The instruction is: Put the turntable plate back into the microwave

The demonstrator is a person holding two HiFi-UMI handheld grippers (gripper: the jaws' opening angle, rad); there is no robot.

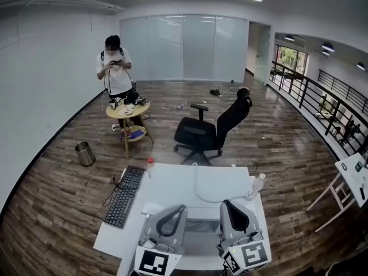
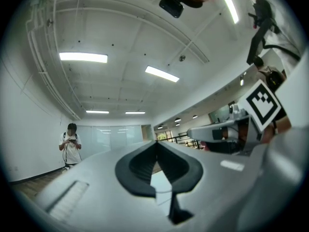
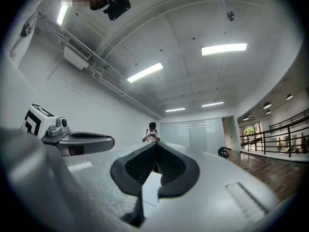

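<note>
On the white table I see a faint round outline, apparently the clear glass turntable plate, just ahead of my grippers. No microwave is in any view. My left gripper is low at the table's near edge, with the right gripper beside it; both point forward and slightly upward. In the left gripper view the jaws of the left gripper meet at the tip with nothing between them. The right gripper looks the same, its jaws together and holding nothing.
A black keyboard lies at the table's left, a red-capped bottle at its far left corner and a clear bottle at the right. Beyond stand a black office chair, a person by a round table, and a bin.
</note>
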